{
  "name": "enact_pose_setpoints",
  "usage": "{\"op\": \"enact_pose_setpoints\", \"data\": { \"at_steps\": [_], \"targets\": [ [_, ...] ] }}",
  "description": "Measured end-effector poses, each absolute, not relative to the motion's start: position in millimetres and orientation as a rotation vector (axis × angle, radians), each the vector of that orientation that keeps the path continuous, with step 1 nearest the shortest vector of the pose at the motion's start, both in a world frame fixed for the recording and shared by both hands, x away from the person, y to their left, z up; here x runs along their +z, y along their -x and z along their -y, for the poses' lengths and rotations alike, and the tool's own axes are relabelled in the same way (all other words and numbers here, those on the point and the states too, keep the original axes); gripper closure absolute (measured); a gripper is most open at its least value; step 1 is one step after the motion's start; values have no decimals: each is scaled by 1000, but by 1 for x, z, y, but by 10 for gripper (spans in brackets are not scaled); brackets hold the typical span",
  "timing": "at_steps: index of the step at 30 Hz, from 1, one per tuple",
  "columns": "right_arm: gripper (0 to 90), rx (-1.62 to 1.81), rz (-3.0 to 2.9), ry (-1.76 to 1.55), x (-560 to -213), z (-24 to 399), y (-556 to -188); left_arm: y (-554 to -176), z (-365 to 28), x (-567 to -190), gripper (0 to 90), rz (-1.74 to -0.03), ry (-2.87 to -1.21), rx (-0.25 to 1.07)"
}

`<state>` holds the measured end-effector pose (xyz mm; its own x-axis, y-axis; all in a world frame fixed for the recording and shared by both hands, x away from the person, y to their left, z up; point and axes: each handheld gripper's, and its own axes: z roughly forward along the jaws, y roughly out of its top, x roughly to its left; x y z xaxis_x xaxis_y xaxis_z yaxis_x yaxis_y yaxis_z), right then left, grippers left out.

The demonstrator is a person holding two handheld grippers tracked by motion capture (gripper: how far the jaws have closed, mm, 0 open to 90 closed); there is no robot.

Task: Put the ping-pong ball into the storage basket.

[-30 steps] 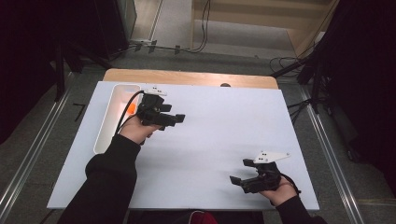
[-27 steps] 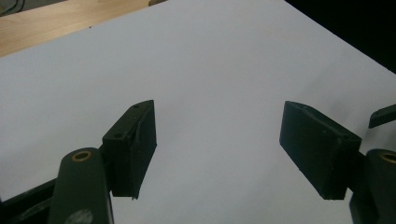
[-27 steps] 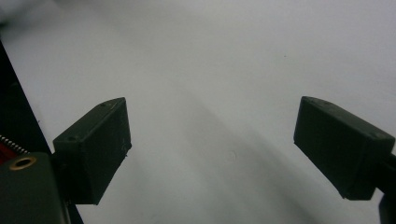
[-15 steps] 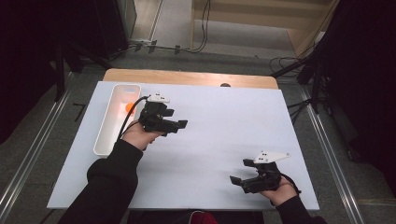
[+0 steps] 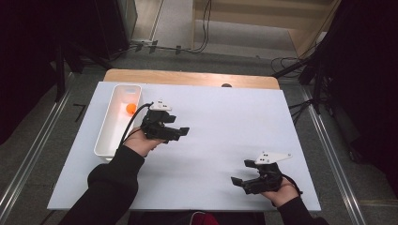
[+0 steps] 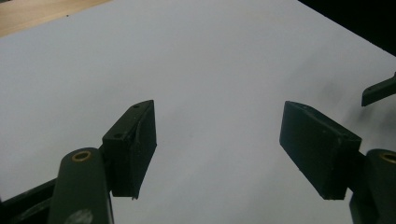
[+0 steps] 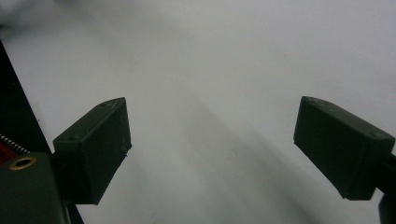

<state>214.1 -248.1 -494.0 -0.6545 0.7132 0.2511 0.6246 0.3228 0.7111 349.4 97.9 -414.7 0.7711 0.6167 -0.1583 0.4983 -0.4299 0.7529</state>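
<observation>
An orange ball [image 5: 131, 108] lies in the far half of a long white tray [image 5: 105, 140] at the left of the white table [image 5: 225, 122]. My left gripper [image 5: 182, 132] hovers just right of the tray, pointing right, open with nothing between its jaws. In the left gripper view its fingertips [image 6: 135, 144] frame bare white tabletop. My right gripper [image 5: 238, 182] rests near the table's front right edge, pointing left, open and empty. The right gripper view has its pads [image 7: 95, 147] wide apart over bare table.
A wooden board [image 5: 187, 77] runs along the table's far edge. Metal rails [image 5: 328, 140] flank the table on both sides. Cables [image 5: 202, 28] lie on the floor behind. A jaw of the other gripper [image 6: 378, 91] pokes in at the right of the left gripper view.
My left gripper has drifted to the right, away from the tray, uncovering the orange ball. The right gripper has stayed put.
</observation>
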Motion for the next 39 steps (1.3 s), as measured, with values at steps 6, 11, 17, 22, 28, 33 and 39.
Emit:
{"op": "enact_pose_setpoints", "data": {
  "at_steps": [6, 11, 17, 22, 28, 33, 39],
  "targets": [
    [97, 1243, -2473, -1252, -494, 248, -214, -345, -99, -421, 268, -825, -2123, 179],
    [98, 1244, -2474, -1251, -494, 248, -214, -341, -100, -425, 254, -808, -2128, 174],
    [98, 1241, -2478, -1247, -494, 248, -214, -335, -102, -428, 254, -783, -2133, 165],
    [98, 1238, -2477, -1246, -494, 248, -214, -330, -104, -432, 236, -774, -2137, 164],
    [97, 1238, -2477, -1247, -494, 248, -214, -326, -109, -436, 236, -769, -2145, 162],
    [98, 1236, -2478, -1246, -494, 247, -214, -322, -111, -439, 236, -764, -2142, 156],
    [97, 1235, -2477, -1242, -495, 248, -214, -318, -116, -441, 236, -759, -2143, 158]
  ]
}}
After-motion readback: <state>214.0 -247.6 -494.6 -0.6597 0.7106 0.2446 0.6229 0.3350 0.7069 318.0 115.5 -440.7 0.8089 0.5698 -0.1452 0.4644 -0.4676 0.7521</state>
